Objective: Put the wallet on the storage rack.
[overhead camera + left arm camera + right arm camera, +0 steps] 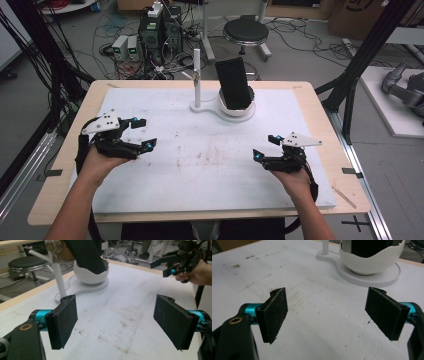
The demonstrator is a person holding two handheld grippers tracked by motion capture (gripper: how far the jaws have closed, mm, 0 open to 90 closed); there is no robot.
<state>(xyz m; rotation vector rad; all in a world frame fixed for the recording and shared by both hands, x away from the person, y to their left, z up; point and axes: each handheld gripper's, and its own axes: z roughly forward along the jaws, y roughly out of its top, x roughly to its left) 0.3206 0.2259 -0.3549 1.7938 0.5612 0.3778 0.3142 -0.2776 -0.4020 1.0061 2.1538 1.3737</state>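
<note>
Hovering apart over the surface (200, 160), left hand-held gripper (142, 133) and right hand-held gripper (264, 147) gape empty; black phone (234, 82) sits untouched in its white cradle (239, 111); everything remains.

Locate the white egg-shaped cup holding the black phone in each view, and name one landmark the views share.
High view: the white cup sits at top centre of the white board, the black phone standing in it.
Left gripper view: upper left of centre, beyond the open jaws.
Right gripper view: top right, cut by the top edge.
Shared landmark: the flat white base joining the cup to the thin white post.
</note>
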